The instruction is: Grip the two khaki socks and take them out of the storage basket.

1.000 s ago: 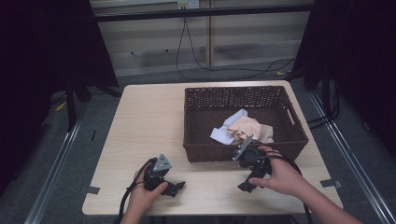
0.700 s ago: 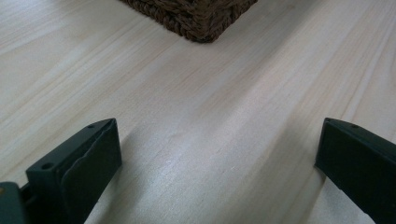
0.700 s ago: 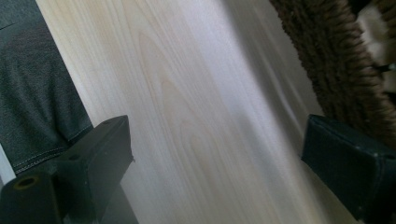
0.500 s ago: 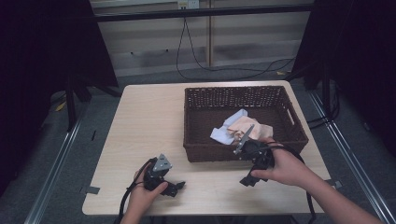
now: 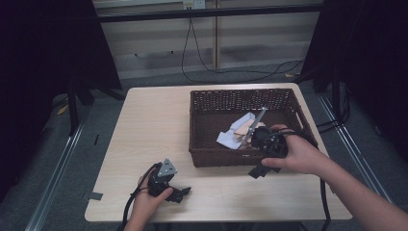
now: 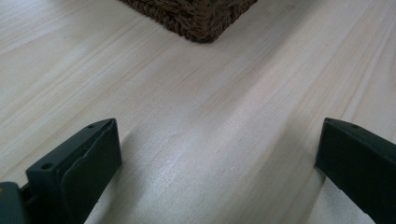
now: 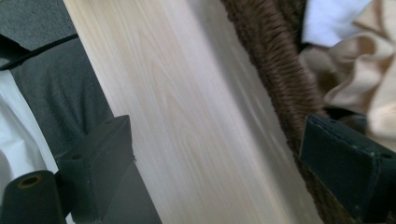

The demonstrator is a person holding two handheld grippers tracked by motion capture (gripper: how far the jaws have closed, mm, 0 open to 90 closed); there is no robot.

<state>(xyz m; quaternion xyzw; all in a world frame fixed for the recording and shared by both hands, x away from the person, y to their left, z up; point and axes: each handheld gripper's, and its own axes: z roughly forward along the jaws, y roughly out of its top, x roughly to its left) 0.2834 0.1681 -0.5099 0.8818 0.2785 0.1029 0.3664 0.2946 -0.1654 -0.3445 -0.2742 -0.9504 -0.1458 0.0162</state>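
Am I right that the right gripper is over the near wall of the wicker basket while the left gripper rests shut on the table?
Not quite: the left gripper rests open on the table, as the left gripper view shows. The right gripper is indeed over the wicker basket's near wall.

Both grippers, left (image 5: 182, 192) and right (image 5: 257, 172), are showing black bodies, grey three-cornered plates, trailing black cables and blocky black jaws with small holes.

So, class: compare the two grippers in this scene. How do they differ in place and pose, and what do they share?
The left gripper rests low on the bare table, well short of the basket; the right gripper is held at the basket's near wall, beside the cloths. The left gripper's jaws face bare wood; the right gripper's jaws straddle the wicker edge. Both stand open and hold nothing.
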